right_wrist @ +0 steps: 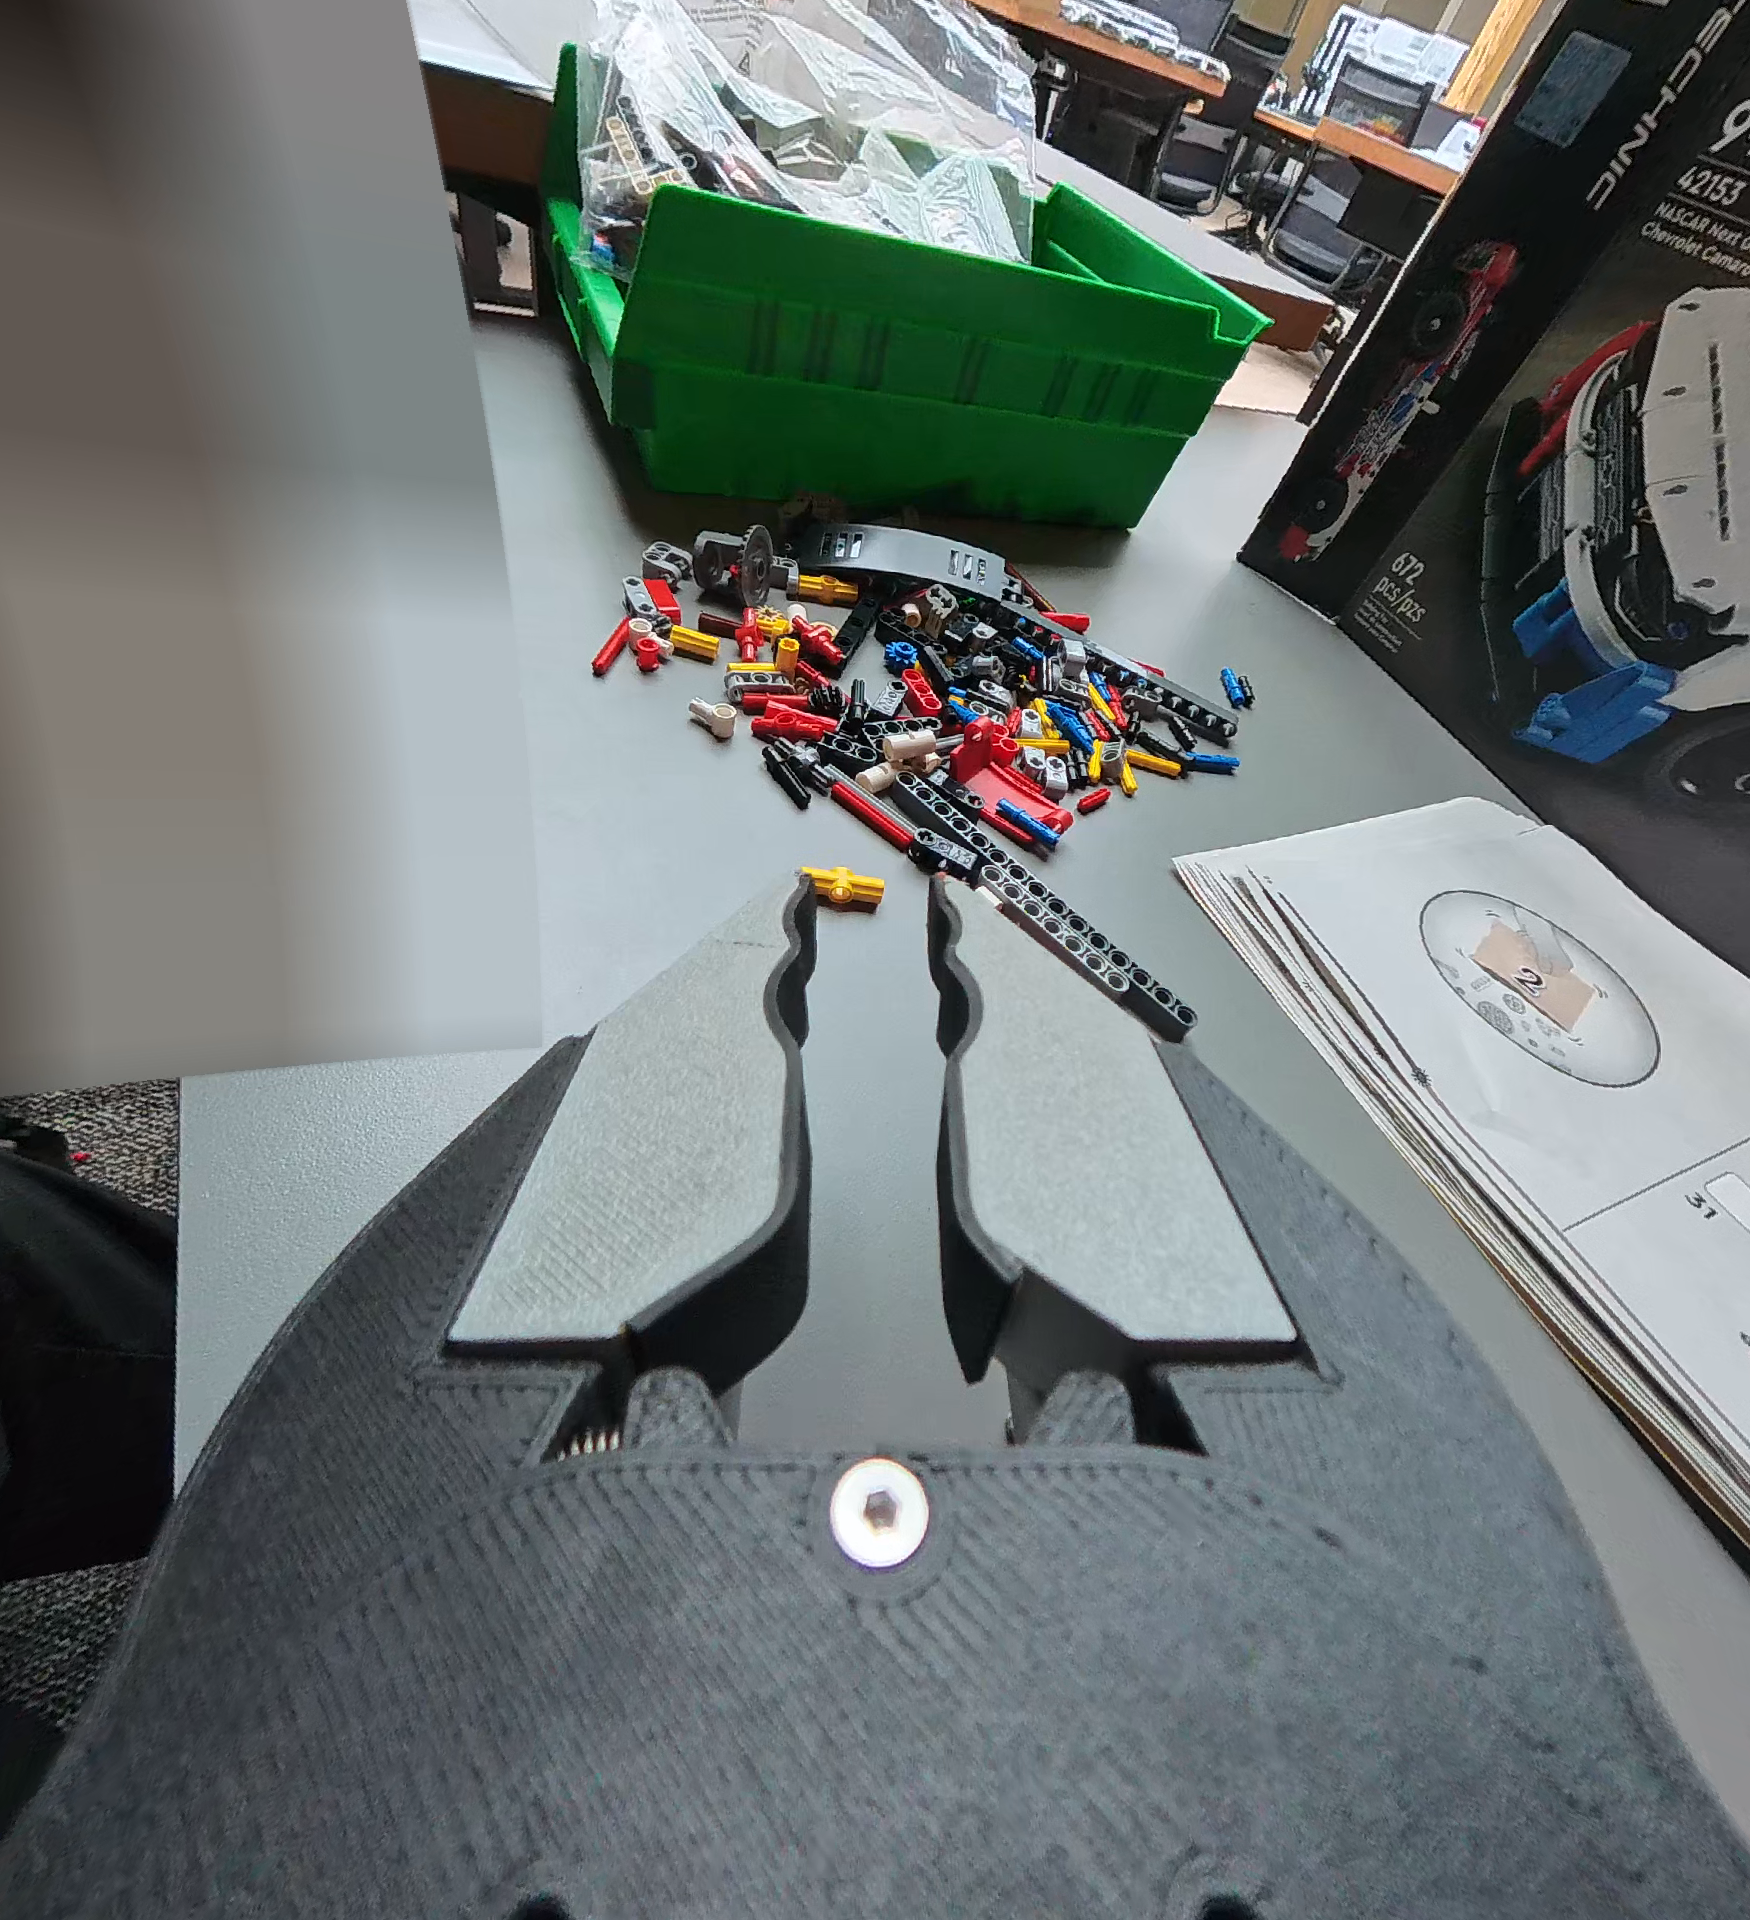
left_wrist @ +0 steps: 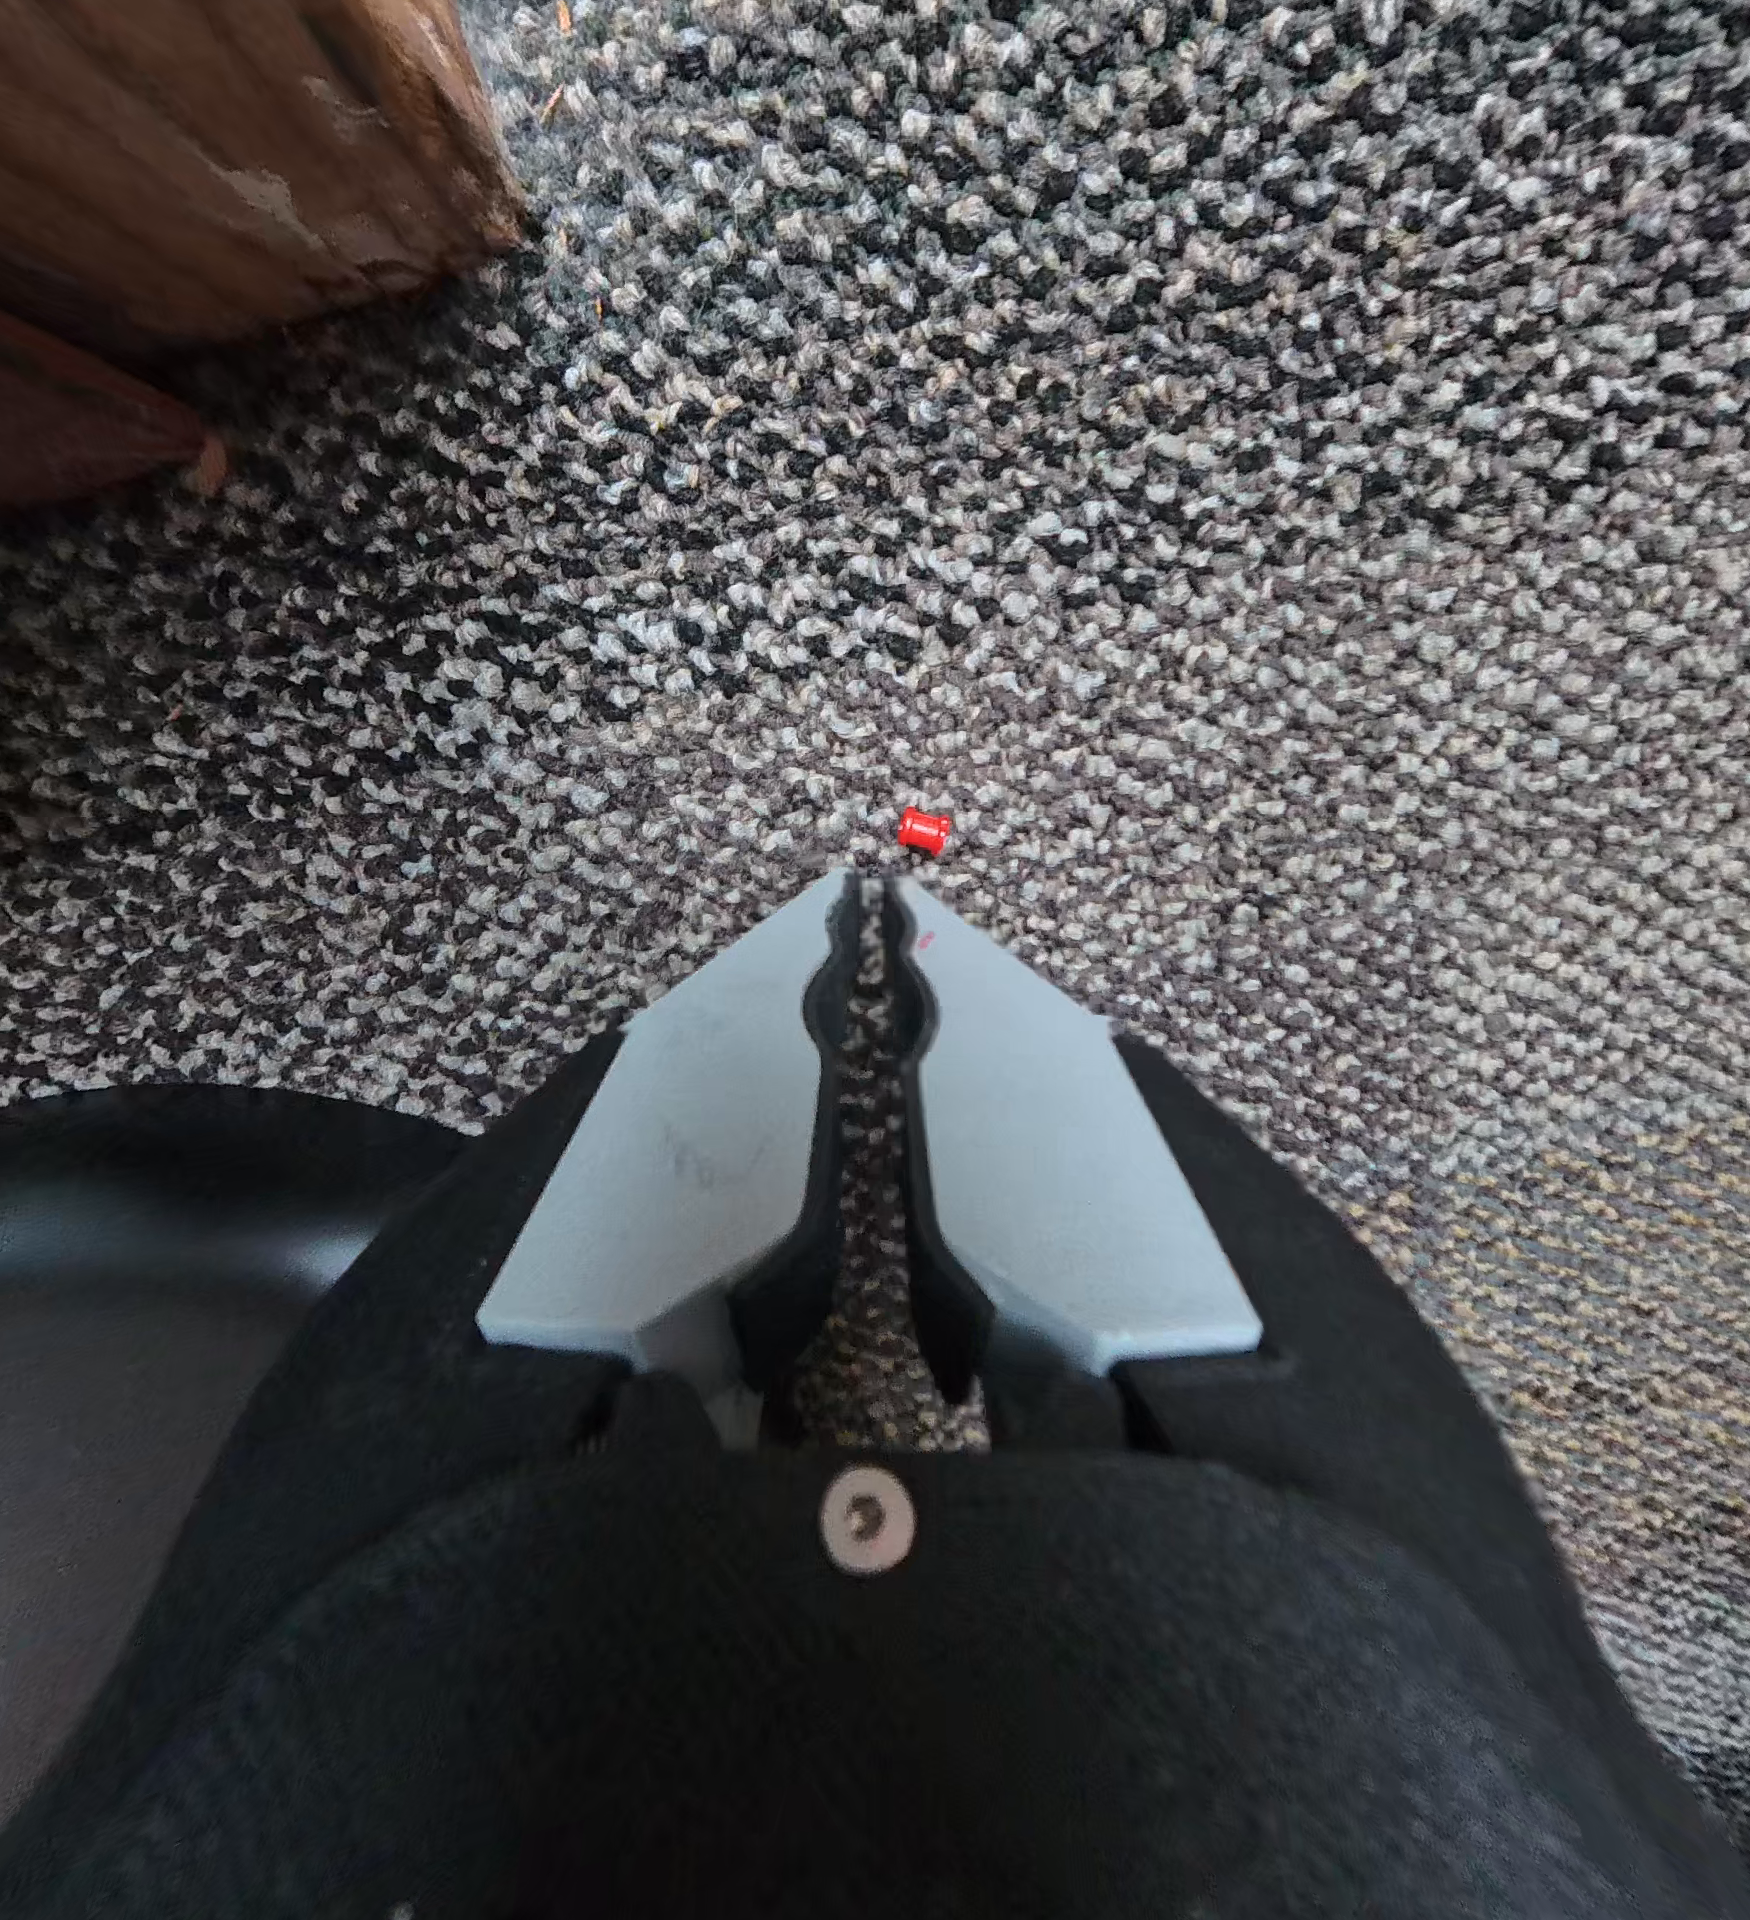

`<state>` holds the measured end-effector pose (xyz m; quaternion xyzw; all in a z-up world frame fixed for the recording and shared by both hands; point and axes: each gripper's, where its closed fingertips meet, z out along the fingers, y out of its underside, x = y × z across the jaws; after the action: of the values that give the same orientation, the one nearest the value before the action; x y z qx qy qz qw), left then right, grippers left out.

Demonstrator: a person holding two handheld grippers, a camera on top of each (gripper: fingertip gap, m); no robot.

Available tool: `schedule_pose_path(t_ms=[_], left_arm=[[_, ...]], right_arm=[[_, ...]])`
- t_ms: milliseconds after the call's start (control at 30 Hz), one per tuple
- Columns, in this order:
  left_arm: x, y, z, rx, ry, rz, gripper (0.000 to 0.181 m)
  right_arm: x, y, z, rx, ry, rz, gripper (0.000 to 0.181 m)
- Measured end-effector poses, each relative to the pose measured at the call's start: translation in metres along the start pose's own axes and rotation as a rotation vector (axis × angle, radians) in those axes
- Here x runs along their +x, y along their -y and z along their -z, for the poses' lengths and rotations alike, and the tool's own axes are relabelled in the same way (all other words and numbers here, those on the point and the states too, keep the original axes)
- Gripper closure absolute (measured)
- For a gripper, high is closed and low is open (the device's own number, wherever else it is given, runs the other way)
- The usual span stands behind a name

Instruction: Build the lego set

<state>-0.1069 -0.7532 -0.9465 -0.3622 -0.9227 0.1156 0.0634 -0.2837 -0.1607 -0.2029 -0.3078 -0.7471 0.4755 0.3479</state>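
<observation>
The left gripper, nearly closed and empty, points down at a red bush on the carpet (probably dropped); the right gripper waits released over the table.

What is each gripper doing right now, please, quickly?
Left gripper: nearly closed, empty, above the carpet just short of a red piece.
Right gripper: open, empty, over the table.

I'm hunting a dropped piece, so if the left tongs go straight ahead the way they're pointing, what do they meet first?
Probably the small red bush lying on the carpet, just beyond the nearly closed left tongs and slightly right of their line; height above the carpet is unclear.
</observation>
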Motion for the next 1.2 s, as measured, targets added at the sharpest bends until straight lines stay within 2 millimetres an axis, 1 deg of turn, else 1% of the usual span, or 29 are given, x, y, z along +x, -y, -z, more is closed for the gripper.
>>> schedule_pose_path(t_ms=[100, 167, 300, 367, 533, 667, 733, 900, 1133, 1200], left_arm=[[0.001, 0.0, 0.001, 0.017, -0.014, -0.021, 0.174], [0.006, -0.001, 0.002, 0.021, -0.043, -0.045, 0.167], [0.008, 0.003, 0.003, 0.037, -0.052, -0.056, 0.161], [0.008, 0.003, 0.002, 0.033, -0.052, -0.077, 0.164], [0.016, 0.002, -0.001, 0.017, -0.074, -0.102, 0.165], [0.011, 0.003, -0.003, 0.009, -0.033, -0.116, 0.17], [0.01, 0.005, -0.003, 0.01, -0.032, -0.116, 0.168], [0.009, 0.007, -0.005, 0.004, -0.033, -0.12, 0.171], [0.007, 0.007, -0.005, 0.001, -0.072, -0.091, 0.174], [0.007, 0.008, -0.002, 0.012, -0.093, -0.086, 0.174]], right_arm=[[-0.001, 0.0, 0.0, -0.003, 0.004, 0.001, 0.163], [-0.001, -0.001, -0.001, -0.007, 0.007, 0.003, 0.164], [-0.001, -0.001, -0.001, -0.01, 0.008, 0.004, 0.164], [-0.001, -0.001, -0.001, -0.01, 0.007, 0.007, 0.164], [-0.002, -0.001, -0.001, -0.01, 0.008, 0.017, 0.165], [-0.002, -0.001, -0.001, -0.009, 0.007, 0.016, 0.165], [-0.002, -0.001, -0.001, -0.01, 0.008, 0.017, 0.165], [-0.002, -0.001, -0.001, -0.011, 0.01, 0.016, 0.165], [-0.003, -0.001, -0.002, -0.017, 0.015, 0.019, 0.166], [-0.003, -0.001, -0.002, -0.017, 0.015, 0.021, 0.166]])
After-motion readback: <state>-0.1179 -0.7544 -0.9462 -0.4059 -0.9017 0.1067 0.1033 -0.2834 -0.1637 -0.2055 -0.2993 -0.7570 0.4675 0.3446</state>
